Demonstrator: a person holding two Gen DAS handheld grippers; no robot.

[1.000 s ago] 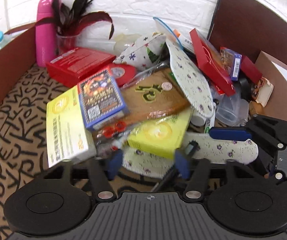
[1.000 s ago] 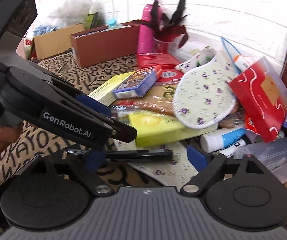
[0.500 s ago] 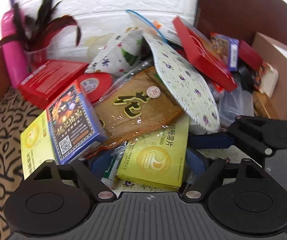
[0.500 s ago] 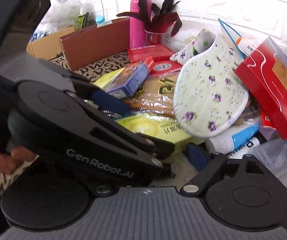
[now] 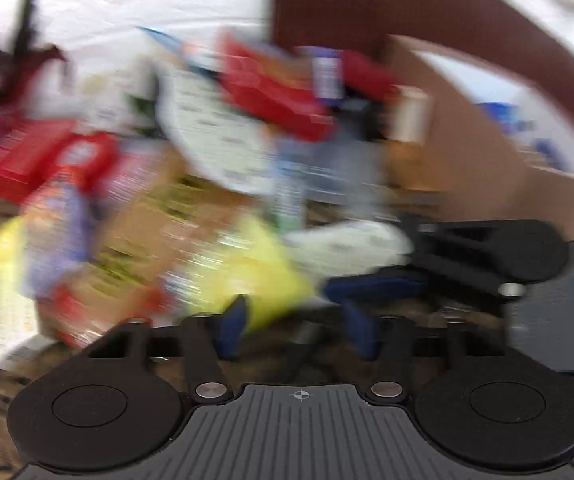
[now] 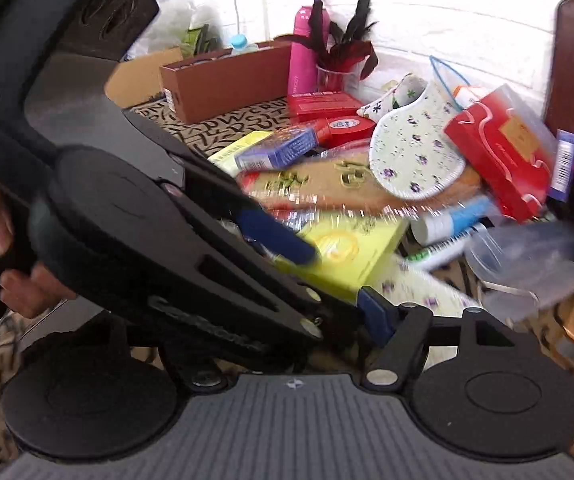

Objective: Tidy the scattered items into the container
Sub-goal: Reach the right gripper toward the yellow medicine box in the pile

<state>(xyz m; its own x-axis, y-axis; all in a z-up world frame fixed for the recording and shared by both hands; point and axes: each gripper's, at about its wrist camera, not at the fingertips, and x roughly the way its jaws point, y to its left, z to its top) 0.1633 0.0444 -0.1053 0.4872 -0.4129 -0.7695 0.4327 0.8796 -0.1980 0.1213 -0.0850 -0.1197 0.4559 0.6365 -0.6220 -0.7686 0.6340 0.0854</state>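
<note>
A heap of scattered items lies on the letter-print cloth: a yellow box (image 6: 347, 252), a brown snack packet (image 6: 327, 184), a floral insole (image 6: 415, 152), a red box (image 6: 503, 148) and a blue card box (image 6: 275, 148). The left wrist view is badly blurred; my left gripper (image 5: 295, 328) is open just in front of the yellow box (image 5: 247, 276). It also shows in the right wrist view (image 6: 287, 248), crossing over the right gripper, whose left finger is hidden. One right fingertip (image 6: 375, 312) shows beside the yellow box.
A brown cardboard container (image 5: 487, 152) stands at the right of the heap. Another cardboard box (image 6: 227, 76), a pink bottle (image 6: 303, 52) and a vase of dark feathers (image 6: 343, 52) stand at the back. A clear plastic tub (image 6: 527, 264) lies at the right.
The left gripper has swung fast to the right, blurring its view, and pushed further across the right gripper. The yellow box now sits nearer the left fingers.
</note>
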